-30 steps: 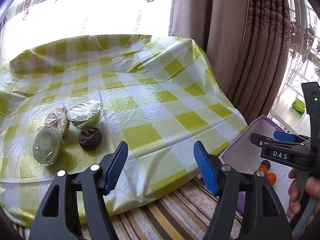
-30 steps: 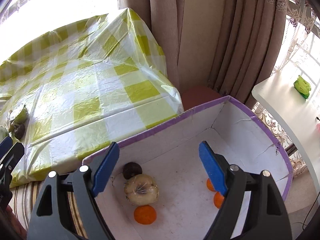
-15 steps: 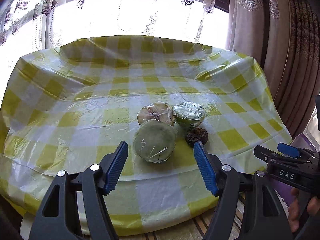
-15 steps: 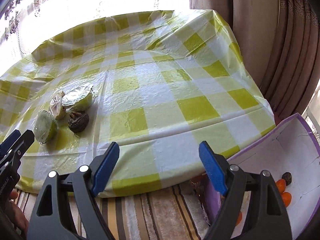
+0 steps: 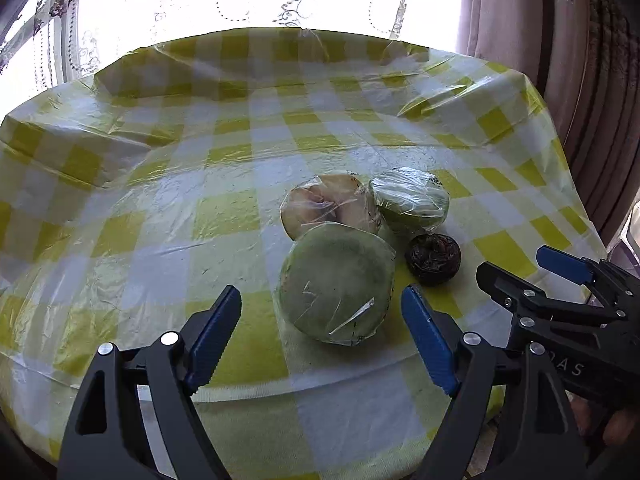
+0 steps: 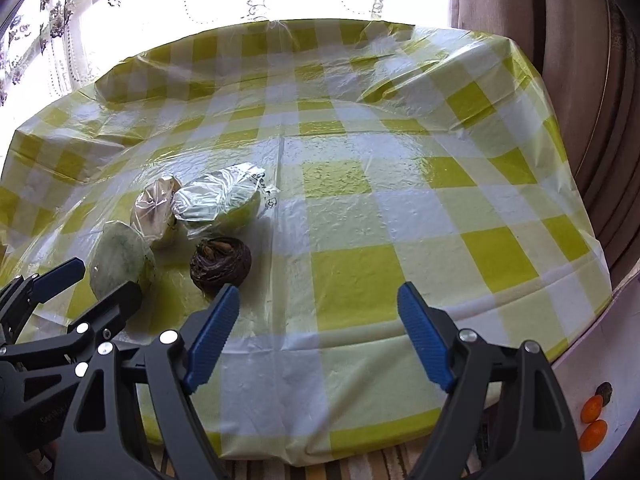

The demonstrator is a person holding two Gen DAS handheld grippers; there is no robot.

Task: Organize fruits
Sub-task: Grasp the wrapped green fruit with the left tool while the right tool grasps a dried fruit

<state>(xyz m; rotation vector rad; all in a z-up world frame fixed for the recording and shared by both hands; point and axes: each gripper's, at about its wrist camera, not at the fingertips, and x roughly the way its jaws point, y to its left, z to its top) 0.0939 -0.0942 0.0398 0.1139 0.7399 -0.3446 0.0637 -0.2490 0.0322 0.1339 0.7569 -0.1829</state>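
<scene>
Sunlit window, checked tablecloth (image 5: 224, 216): both grippers now face the fruit left on the table.

Both views have swung away from the white box (image 6: 592, 364) toward the wrapped green fruit (image 5: 338, 286), the tan wrapped fruit (image 5: 328, 208), a second green one (image 5: 412, 200) and the dark fruit (image 5: 434, 258). The left gripper (image 5: 320, 336) has just been opening its jaws, with nothing pressed between them, lined up on the nearest green fruit. The right gripper (image 6: 316, 336) hangs open and empty near the dark fruit, so a pickup looks next.
</scene>
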